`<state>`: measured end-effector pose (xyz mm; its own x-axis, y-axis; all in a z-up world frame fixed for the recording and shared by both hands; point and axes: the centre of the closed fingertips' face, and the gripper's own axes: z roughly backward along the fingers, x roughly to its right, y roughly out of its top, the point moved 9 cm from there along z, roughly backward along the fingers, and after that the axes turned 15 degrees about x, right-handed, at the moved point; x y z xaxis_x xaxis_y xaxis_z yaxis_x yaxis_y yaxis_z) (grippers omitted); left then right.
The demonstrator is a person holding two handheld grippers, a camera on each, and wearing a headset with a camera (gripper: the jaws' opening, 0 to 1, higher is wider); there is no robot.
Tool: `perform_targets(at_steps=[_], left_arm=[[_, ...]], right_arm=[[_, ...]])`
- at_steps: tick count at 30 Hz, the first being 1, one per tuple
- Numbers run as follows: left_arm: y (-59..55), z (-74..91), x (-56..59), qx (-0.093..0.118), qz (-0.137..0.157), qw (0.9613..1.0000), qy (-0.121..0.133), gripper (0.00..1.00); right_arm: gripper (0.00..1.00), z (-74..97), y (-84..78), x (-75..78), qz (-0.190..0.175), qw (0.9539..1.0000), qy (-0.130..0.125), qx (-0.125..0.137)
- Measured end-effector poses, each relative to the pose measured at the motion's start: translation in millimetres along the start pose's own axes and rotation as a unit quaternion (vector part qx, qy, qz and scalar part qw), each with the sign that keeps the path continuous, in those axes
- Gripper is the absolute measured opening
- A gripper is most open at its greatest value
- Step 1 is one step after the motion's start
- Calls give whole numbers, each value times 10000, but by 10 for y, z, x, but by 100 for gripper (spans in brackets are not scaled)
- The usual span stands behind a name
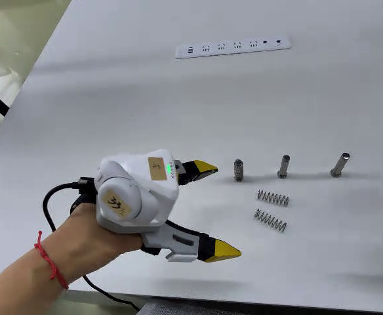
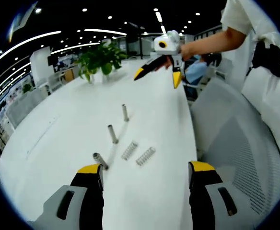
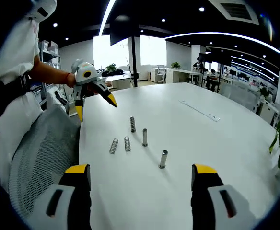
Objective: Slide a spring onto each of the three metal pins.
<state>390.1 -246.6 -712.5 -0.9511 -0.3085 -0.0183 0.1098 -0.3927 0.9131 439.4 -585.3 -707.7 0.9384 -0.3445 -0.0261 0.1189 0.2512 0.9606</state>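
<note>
Left tool (image 2: 145, 167) gapes wide, its tip partly hiding the nearest pin (image 2: 100, 160); right tool (image 3: 141, 168) wide too.

Spreads out broad and white as a matte table (image 1: 145, 98), with a straight near edge. Bears a long white power strip (image 1: 233, 46) lying flat toward the far side, well apart from everything else. Carries, closer in, a row of three upright metal posts, spaced apart: the first pin (image 1: 239, 170) with a fitted spring (image 1: 239, 173) coiled around its shaft, the second pin (image 1: 283, 166) and the third pin (image 1: 340, 164) both bare. Has two loose coils lying flat just in front of that row, the farther spring (image 1: 273, 197) and the nearer spring (image 1: 270, 220), roughly parallel, close together but not touching, below the stretch between first and second pin
</note>
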Motion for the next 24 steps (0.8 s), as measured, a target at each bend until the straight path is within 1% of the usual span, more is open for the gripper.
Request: perform_targets(at_steps=[1, 2, 3, 5, 7, 8, 9, 11, 13, 16, 20, 22, 24], left_arm=[[-8, -43, 7, -56, -117, 9998, -174, 70], [-20, -74, 15, -136, -133, 9994, -297, 64], [-41, -124, 20, -258, -119, 9986, -437, 58], [-66, -202, 8, -294, -161, 9981, -517, 48], [-109, -295, -15, -382, -168, 9974, -582, 45], [-129, -346, -23, -453, -215, 9966, -647, 43], [-138, -379, -26, -482, -244, 9962, -684, 41], [-150, -455, -31, -481, -320, 9956, -738, 36], [-158, -532, -46, -487, -344, 9953, -769, 34], [-169, -614, -69, -526, -448, 9945, -787, 33], [-194, -702, -81, -683, -626, 9922, -834, 28], [-212, -741, -79, -748, -675, 9912, -859, 27], [-243, -768, -82, -872, -768, 9893, -887, 26]], right_arm=[[87, 8, -28, 8, -26, 10000, -13, -20], [86, 13, -41, 9, -32, 10000, -19, -18], [86, 16, -52, 9, -31, 10000, -39, 11], [85, 22, -73, 17, -58, 10000, -73, 29], [84, 29, -94, 14, -83, 9999, -85, 58], [84, 37, -108, 13, -91, 9999, -99, 63], [84, 44, -118, 14, -100, 9999, -105, 57], [84, 70, -136, 10, -117, 9998, -125, 54], [83, 102, -146, 14, -155, 9997, -163, 62], [83, 143, -157, 20, -178, 9996, -227, 61], [83, 170, -153, 13, -204, 9993, -300, 91], [82, 181, -155, 5, -222, 9992, -319, 102], [82, 192, -157, -5, -227, 9991, -334, 90]])
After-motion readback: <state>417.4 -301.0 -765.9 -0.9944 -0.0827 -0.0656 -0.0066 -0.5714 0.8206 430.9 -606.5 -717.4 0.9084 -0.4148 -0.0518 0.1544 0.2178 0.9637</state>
